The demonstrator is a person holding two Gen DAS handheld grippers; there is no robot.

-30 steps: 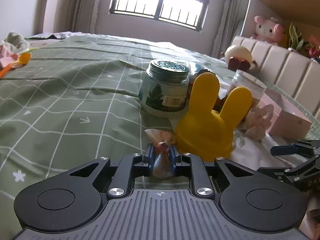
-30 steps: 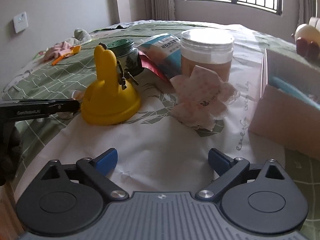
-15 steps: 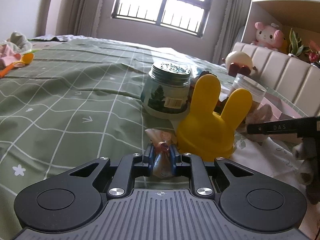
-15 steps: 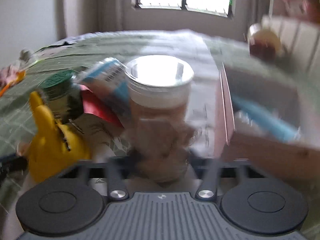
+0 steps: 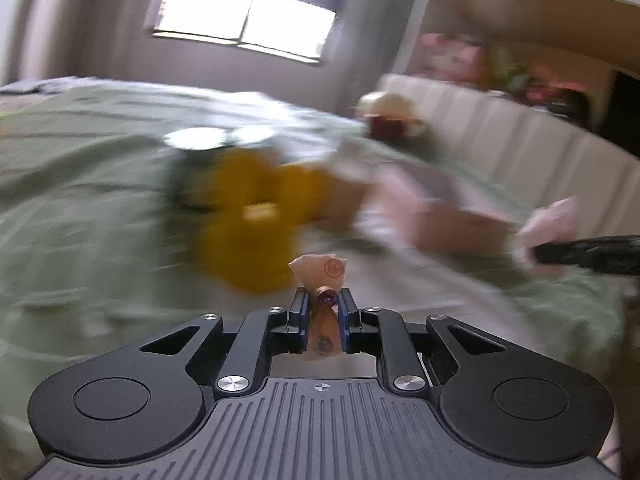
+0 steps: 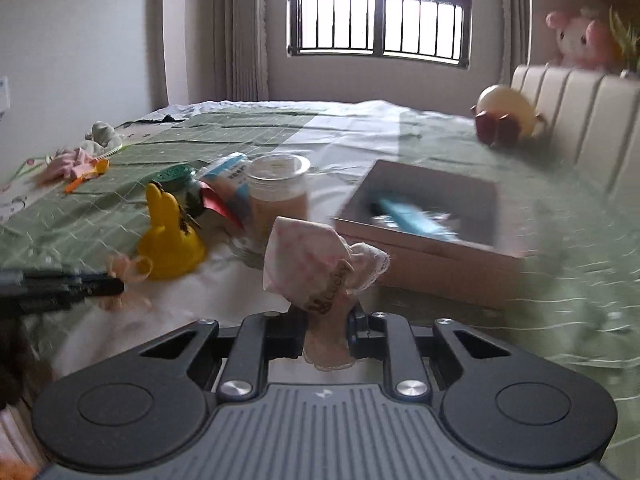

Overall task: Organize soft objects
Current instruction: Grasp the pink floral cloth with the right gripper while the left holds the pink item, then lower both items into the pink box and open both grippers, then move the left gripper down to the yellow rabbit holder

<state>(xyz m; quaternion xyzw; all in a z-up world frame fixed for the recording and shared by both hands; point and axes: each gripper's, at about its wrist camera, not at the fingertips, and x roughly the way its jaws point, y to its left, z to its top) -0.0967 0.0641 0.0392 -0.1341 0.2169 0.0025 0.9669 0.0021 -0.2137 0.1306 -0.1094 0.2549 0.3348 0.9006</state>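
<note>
I had the right tongs [image 6: 326,330] just closing on a limp lace-edged pouch [image 6: 316,264], the left tongs [image 5: 323,312] pinching a light smiley sachet [image 5: 322,276] at its tied neck, both lifted over the bed [image 6: 248,124].

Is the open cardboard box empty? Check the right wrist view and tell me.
No: a light blue packet lies inside the open cardboard box, blurred but plainly there.

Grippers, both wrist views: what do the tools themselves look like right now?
Both look alike. The left tool and the right tool have matte black linkage arms with silver screws, two round black discs at the sides and a ribbed grey base with a small crosshair mark. The left one's finger pads are blue. No cables or sleeves show.
</note>
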